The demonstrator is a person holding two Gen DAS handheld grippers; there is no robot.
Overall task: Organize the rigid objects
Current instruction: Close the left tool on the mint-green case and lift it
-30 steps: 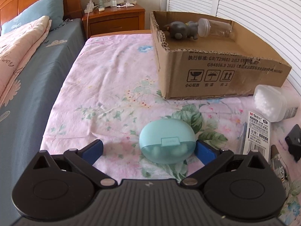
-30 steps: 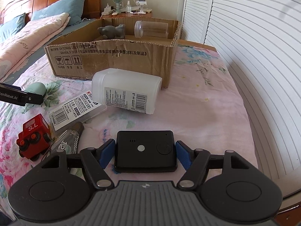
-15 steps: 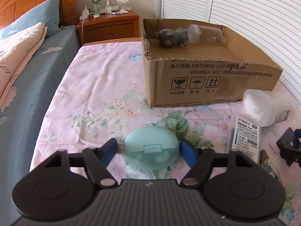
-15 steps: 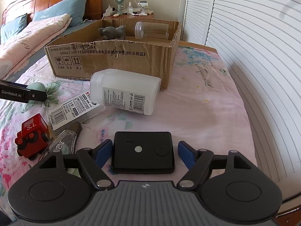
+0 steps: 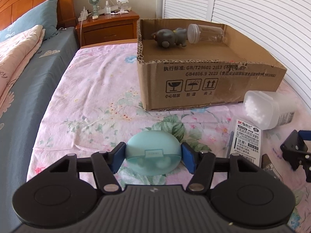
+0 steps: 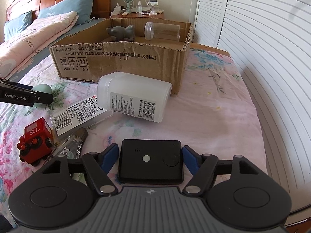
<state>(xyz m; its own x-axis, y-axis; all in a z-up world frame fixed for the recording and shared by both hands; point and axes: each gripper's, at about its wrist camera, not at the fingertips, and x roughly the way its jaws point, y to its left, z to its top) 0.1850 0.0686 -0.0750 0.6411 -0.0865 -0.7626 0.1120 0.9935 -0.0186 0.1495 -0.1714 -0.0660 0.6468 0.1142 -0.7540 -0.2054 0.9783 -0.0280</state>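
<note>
Teal case (image 5: 153,153), on the bedsheet near the cardboard box (image 5: 204,83), is now clamped by the left gripper (image 5: 153,156), whose jaws have just closed; right gripper (image 6: 150,159) pads meet the black device (image 6: 151,161), so both await lifting.

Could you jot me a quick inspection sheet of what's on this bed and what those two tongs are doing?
Surface: floral bedsheet.
Job's things: cardboard box holds a grey toy animal and a clear jar.
Clutter: cotton swab tub, red toy truck, pen refill pack.
Tongs: left tongs have just closed on the teal case; right tongs straddle the black device, contact unclear.
Cables: white cord by the nightstand.
Surroundings: louvred doors.
</note>
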